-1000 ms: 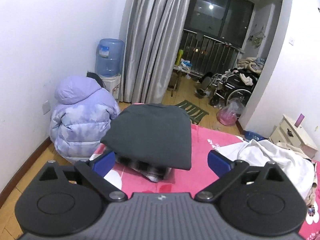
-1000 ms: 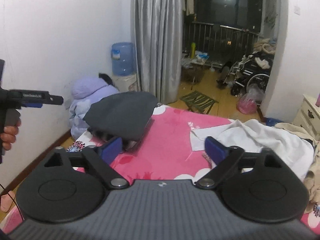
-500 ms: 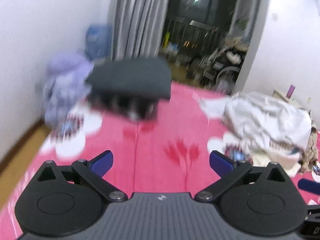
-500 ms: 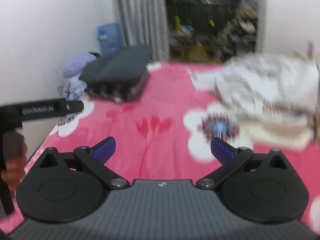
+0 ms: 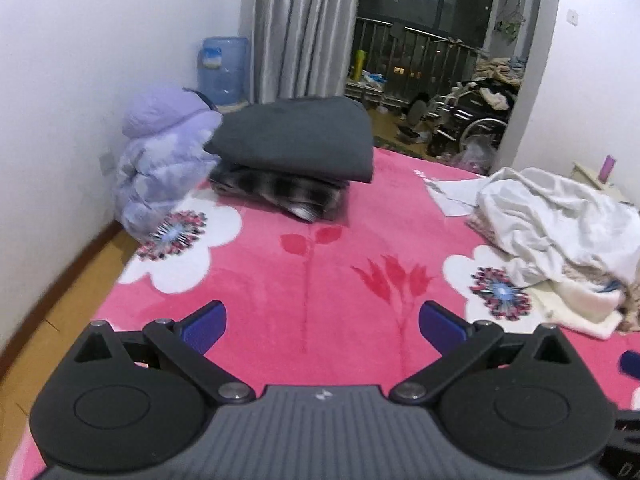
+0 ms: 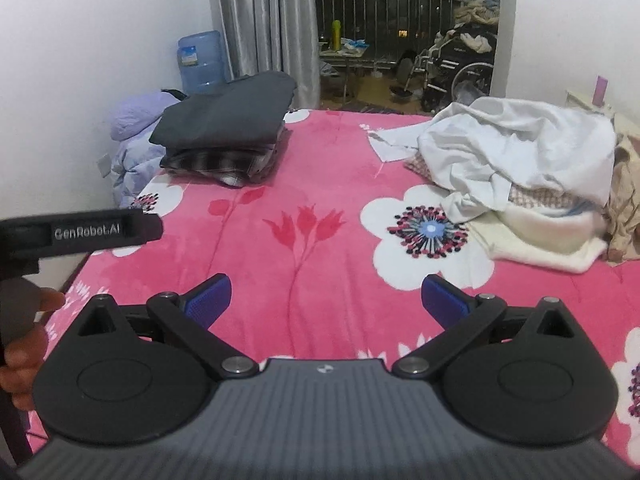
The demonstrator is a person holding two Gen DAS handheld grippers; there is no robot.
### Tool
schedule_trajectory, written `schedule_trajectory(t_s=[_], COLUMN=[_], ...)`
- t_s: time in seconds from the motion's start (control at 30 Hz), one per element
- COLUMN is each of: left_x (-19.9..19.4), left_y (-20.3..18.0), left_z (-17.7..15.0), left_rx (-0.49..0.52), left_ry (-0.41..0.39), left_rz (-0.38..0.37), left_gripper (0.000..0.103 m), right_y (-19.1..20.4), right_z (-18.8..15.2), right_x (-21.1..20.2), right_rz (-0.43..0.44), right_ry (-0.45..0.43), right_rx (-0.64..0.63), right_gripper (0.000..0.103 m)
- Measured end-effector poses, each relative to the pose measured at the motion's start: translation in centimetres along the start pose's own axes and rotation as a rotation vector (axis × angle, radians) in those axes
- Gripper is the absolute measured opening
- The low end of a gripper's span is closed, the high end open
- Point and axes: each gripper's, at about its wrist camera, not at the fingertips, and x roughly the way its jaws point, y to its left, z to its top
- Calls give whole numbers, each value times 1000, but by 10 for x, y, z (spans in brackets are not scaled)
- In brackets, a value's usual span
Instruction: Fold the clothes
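A folded stack of clothes (image 5: 296, 148) (image 6: 228, 128), dark grey on top and plaid beneath, rests at the far left corner of the pink flowered bed (image 5: 320, 264) (image 6: 304, 208). A loose heap of white and cream clothes (image 5: 560, 224) (image 6: 520, 160) lies on the bed's right side. My left gripper (image 5: 322, 322) is open over the near bedspread, holding nothing. My right gripper (image 6: 326, 298) is open too, with nothing between its fingers. The left gripper's body (image 6: 80, 232) and the hand (image 6: 24, 344) holding it show at the left edge of the right wrist view.
A lilac puffer jacket (image 5: 160, 160) sits on the floor by the white wall, with a blue water bottle (image 5: 222, 68) behind it. Grey curtains (image 5: 304, 28), a railing and a wheelchair (image 5: 472, 120) are beyond the bed. A white nightstand (image 5: 592, 172) stands far right.
Both grippers have pulled back from the folded stack toward the near end of the bed. The stack now lies farther away, and the loose heap has come more into view.
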Motion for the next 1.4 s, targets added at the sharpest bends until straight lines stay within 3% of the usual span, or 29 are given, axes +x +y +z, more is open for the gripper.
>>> schedule_trajectory(t_s=[0.17, 0.8, 1.4], left_x=[0, -6, -4], left_y=[3, 6, 0], left_z=[-1, -10, -13], left_rx=[-17, 9, 61], left_ry=[34, 36, 19], left_rz=[34, 142, 177], left_gripper=[103, 103, 103], right_y=[8, 23, 33], right_z=[5, 8, 1], right_x=[-2, -3, 6], right_rz=[10, 54, 74], right_ry=[5, 59, 89], right_rx=[-39, -91, -111], right_gripper=[102, 102, 102])
